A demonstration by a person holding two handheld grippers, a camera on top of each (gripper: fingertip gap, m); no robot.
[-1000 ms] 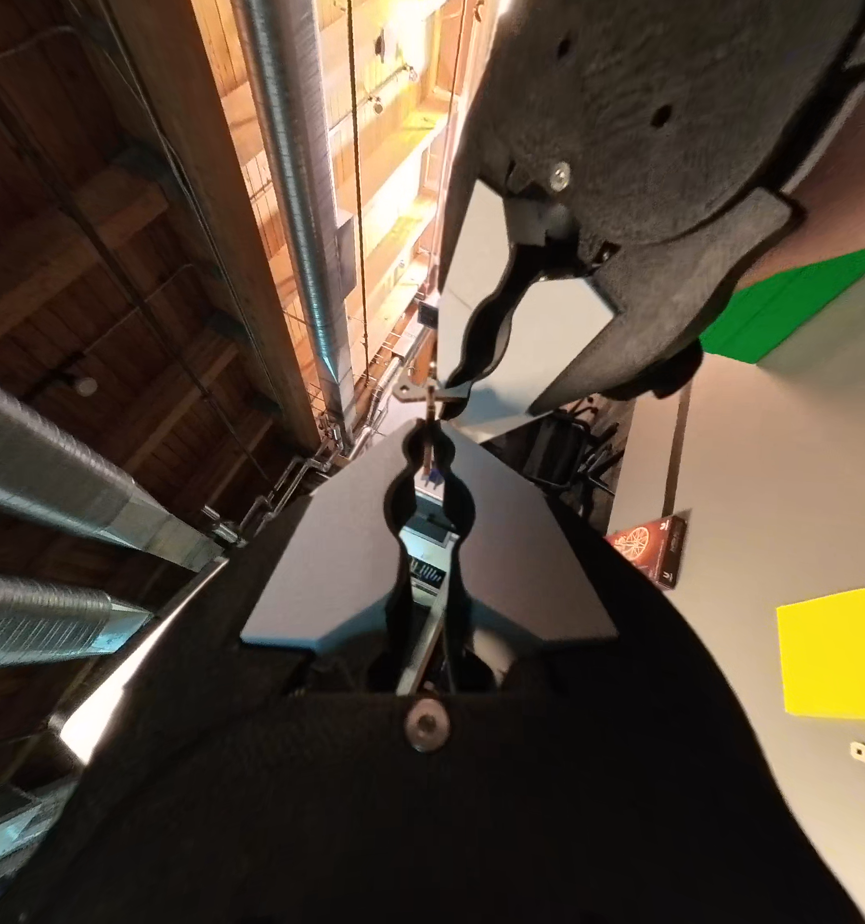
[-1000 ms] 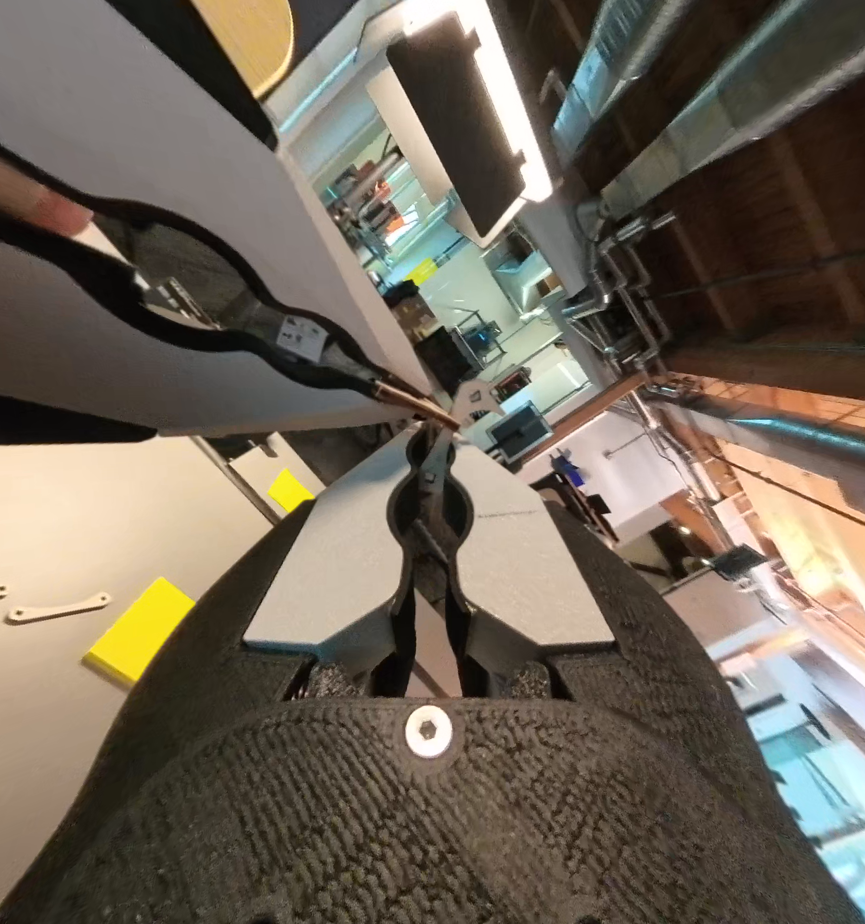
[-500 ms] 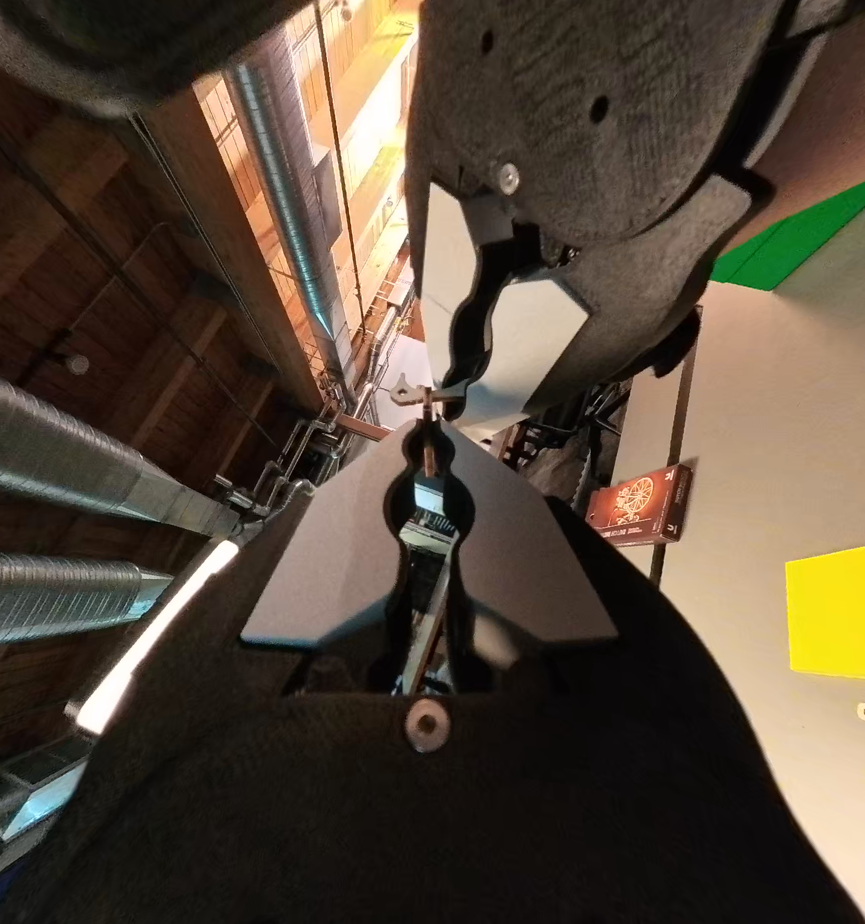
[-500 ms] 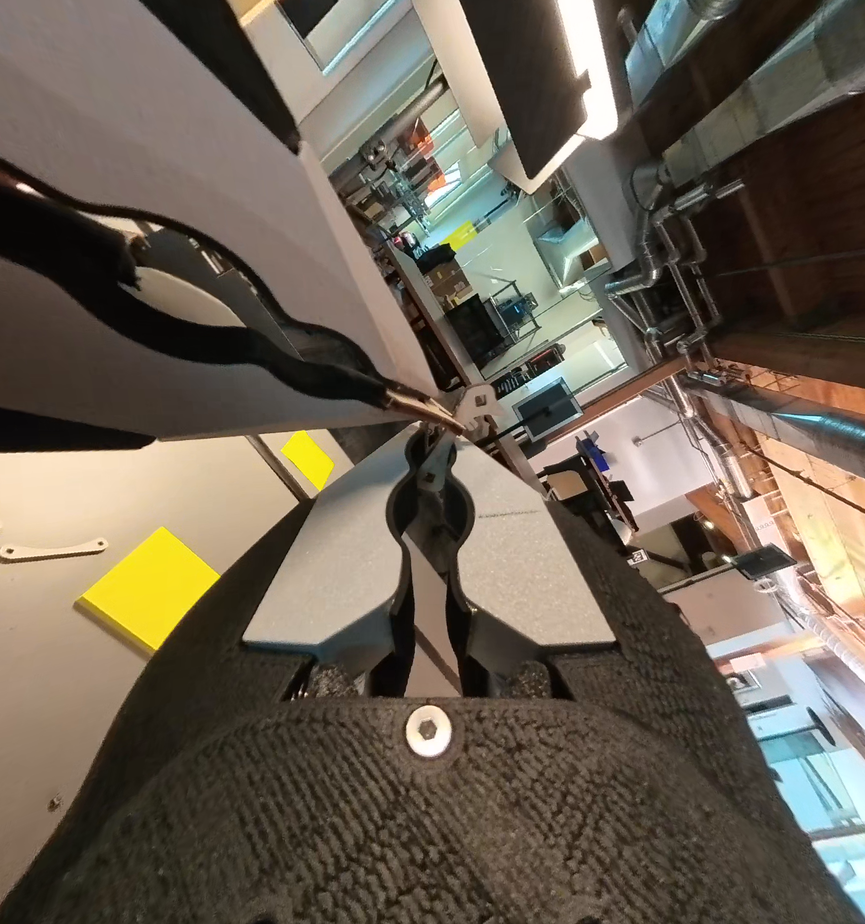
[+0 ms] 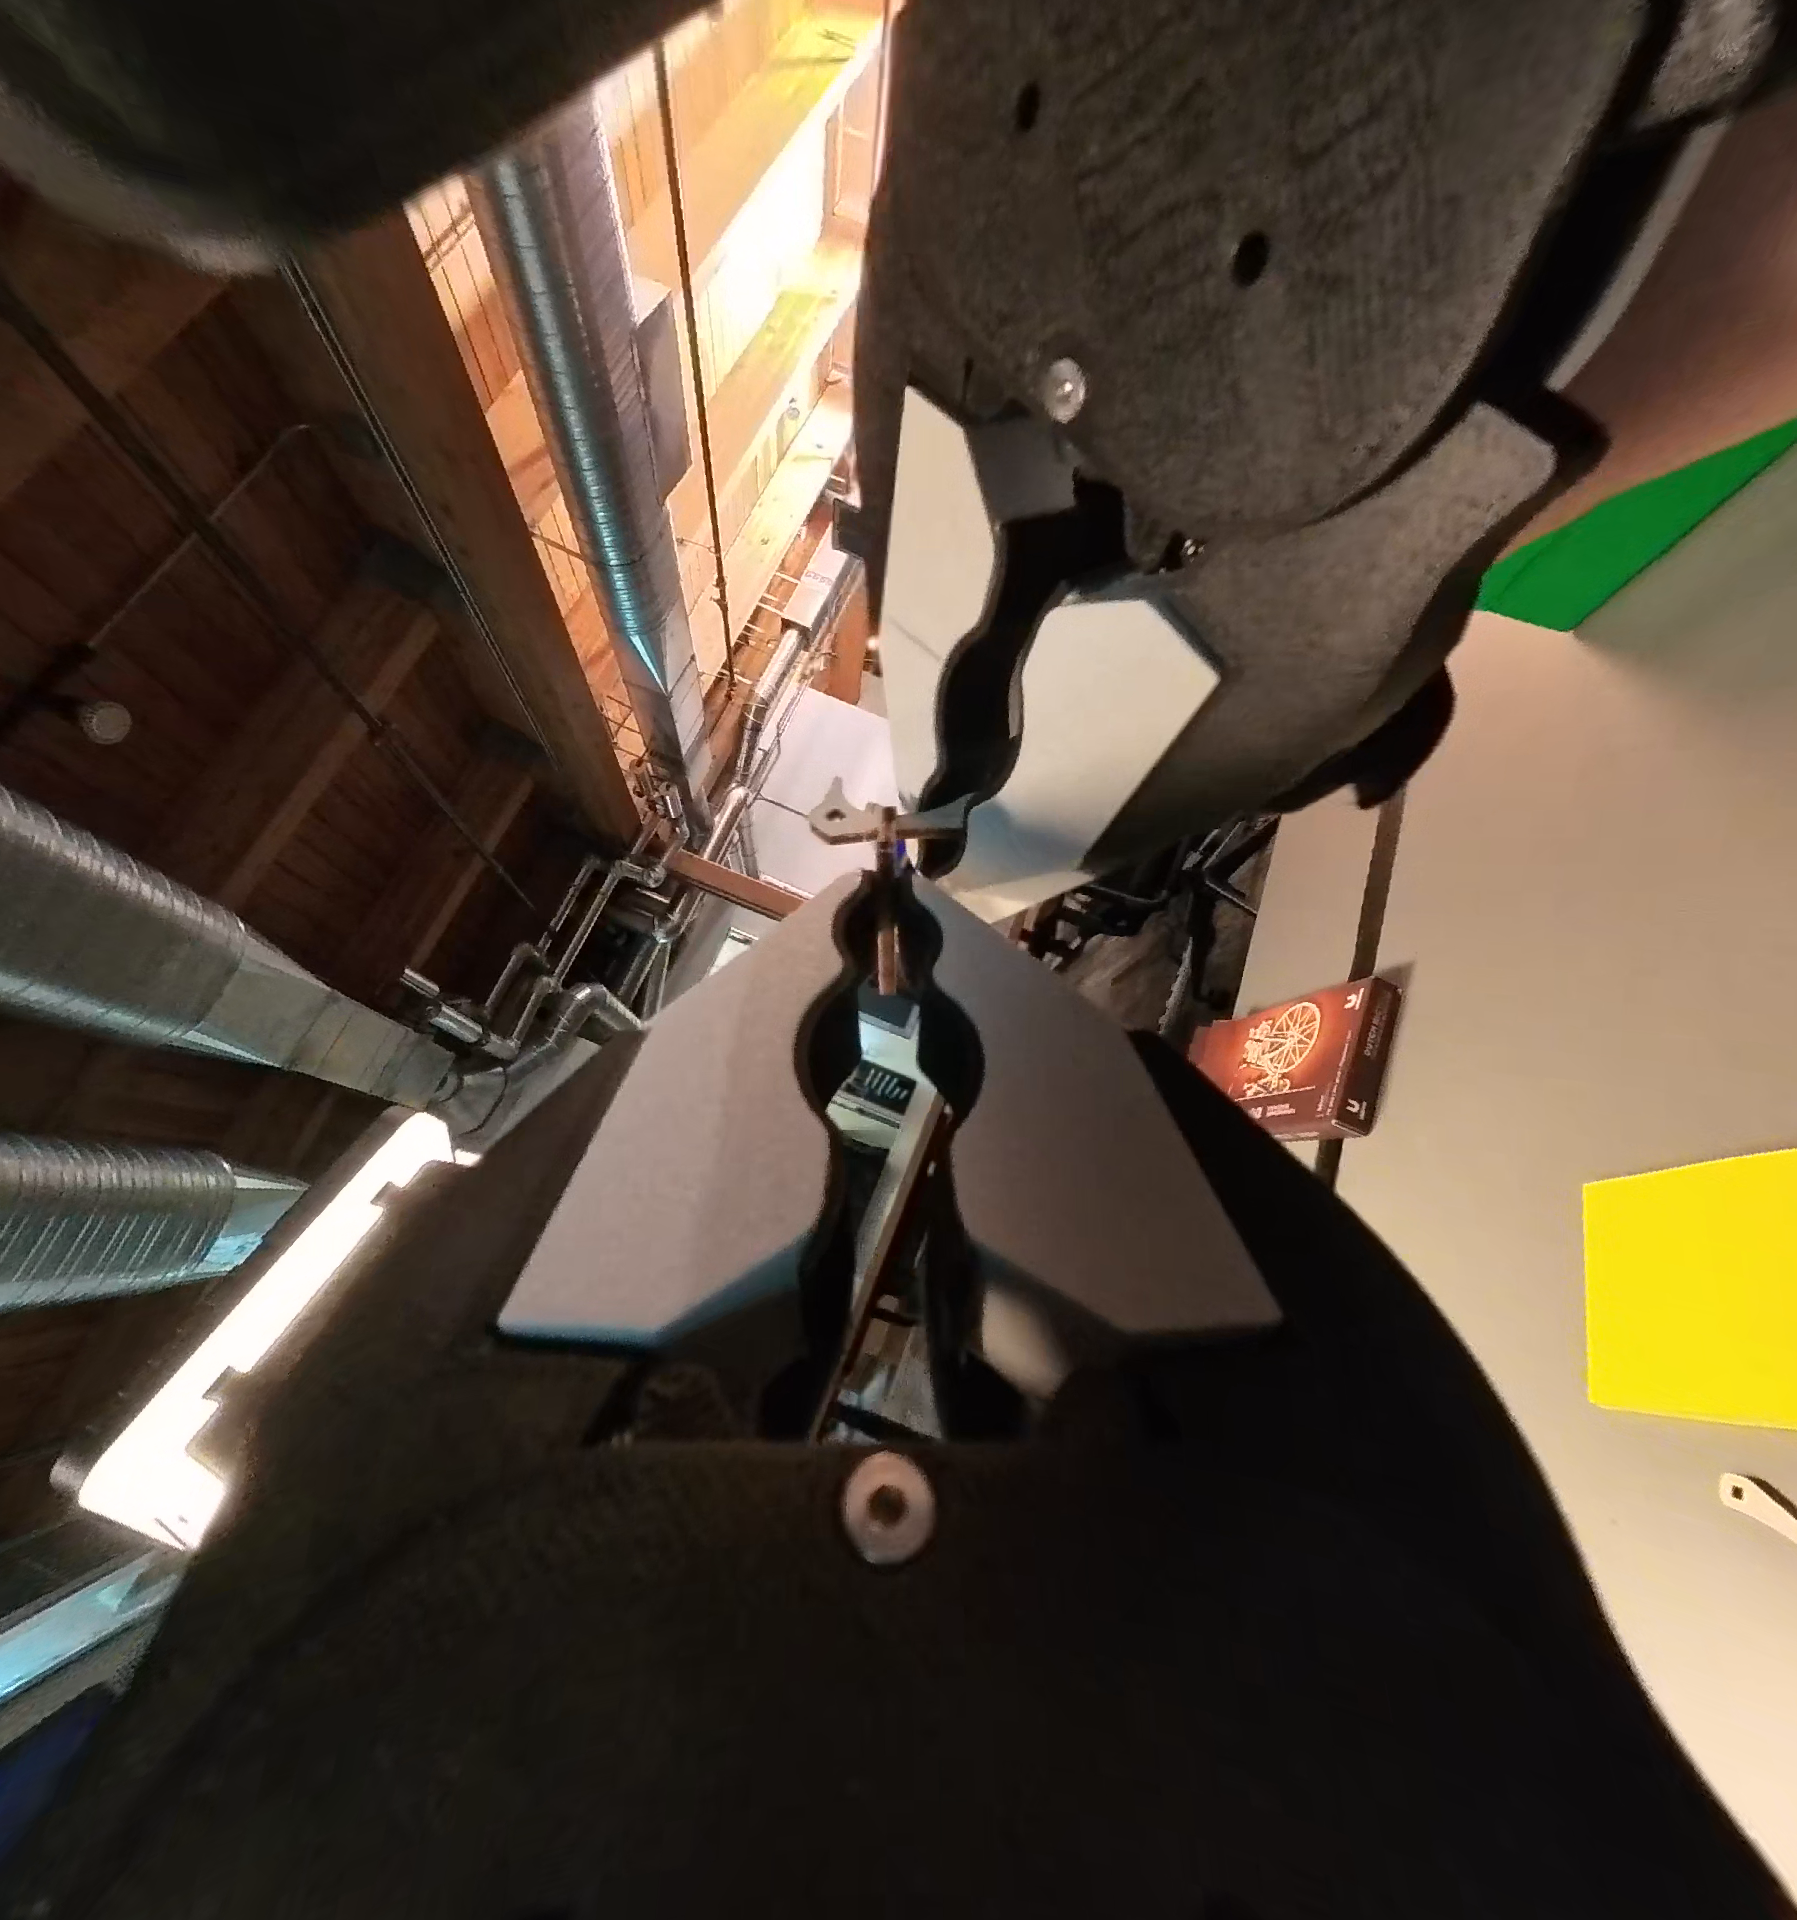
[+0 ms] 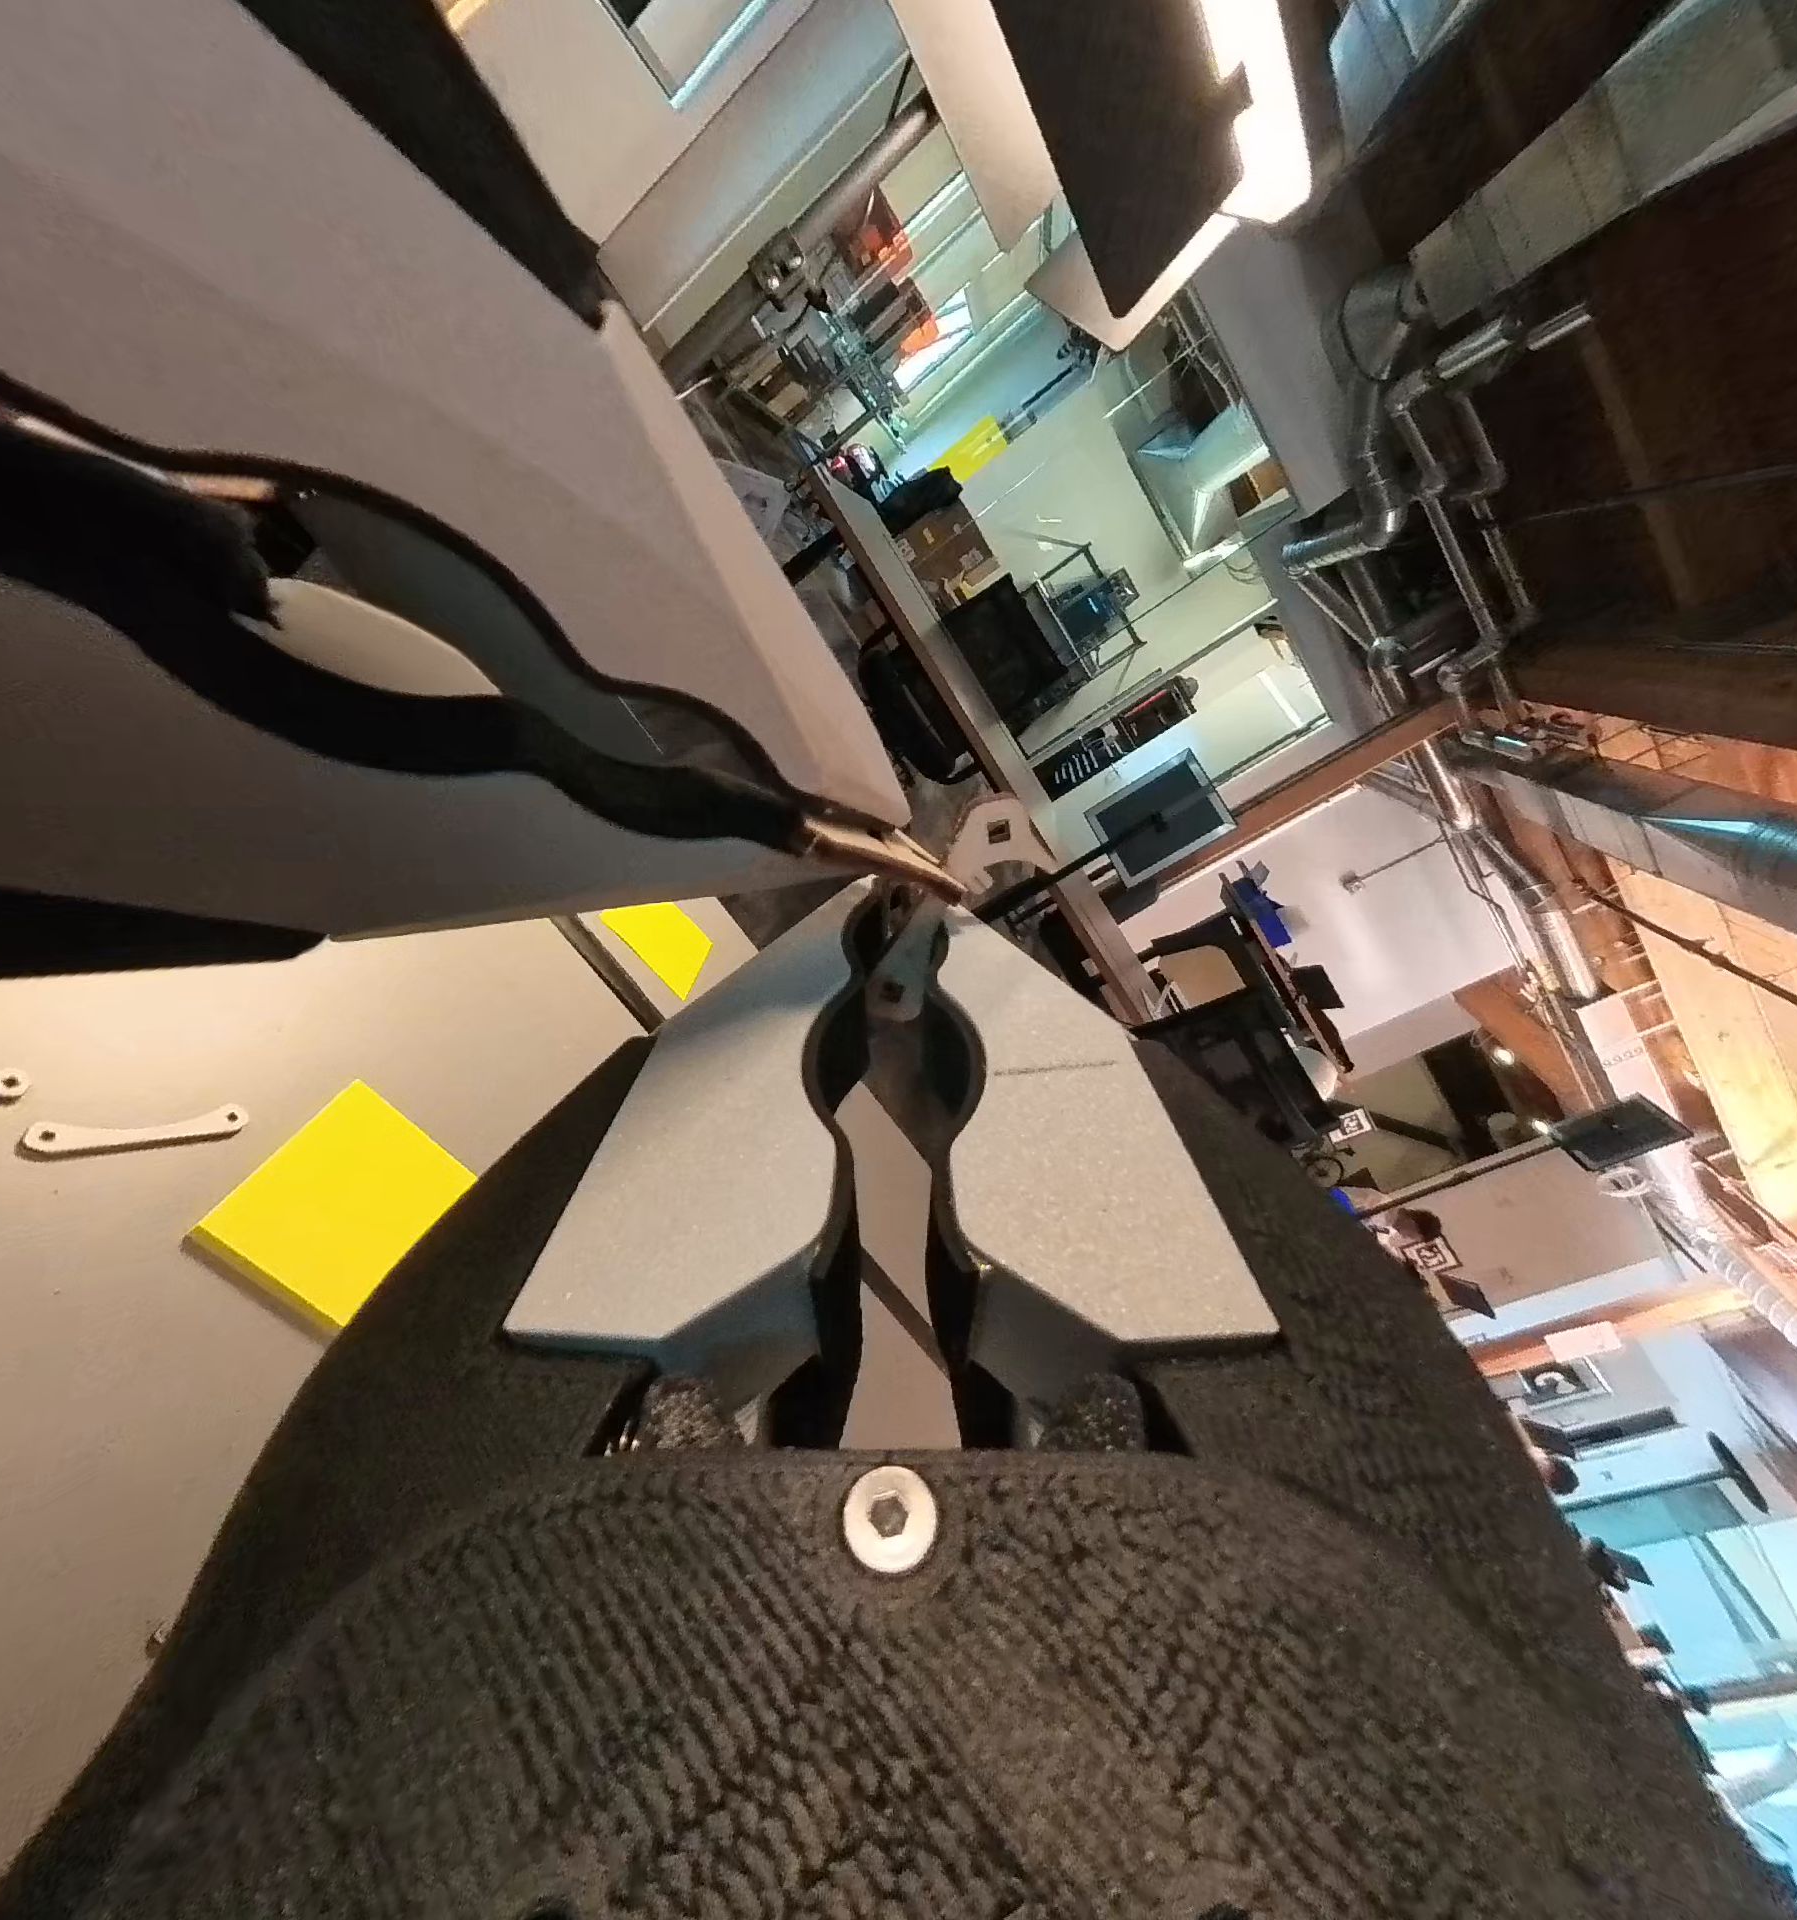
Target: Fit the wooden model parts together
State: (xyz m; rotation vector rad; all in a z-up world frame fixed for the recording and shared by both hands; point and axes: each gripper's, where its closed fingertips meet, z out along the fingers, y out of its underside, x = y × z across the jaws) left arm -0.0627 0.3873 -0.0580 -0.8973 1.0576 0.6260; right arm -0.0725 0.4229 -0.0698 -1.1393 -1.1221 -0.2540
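Claws rolled slightly; left claw (image 5: pixel 889 902), right claw (image 6: pixel 899 914) still pinching crossed parts.

Matt grey table (image 5: pixel 1600 935); thin wooden part (image 6: pixel 987 836).

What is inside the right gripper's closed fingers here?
The right gripper pinches a flat pale wooden part, whose holed end sticks out past the tips. How much lies between the pads is hidden.

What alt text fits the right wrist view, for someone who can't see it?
The right hand-held gripper, shut on a flat pale wooden model part, meets the left hand-held gripper, which holds a thin brown wooden strip against a small pale notched wooden piece. Lower left, a yellow square pad, a pale curved wooden bar and a small washer lie on the grey table.
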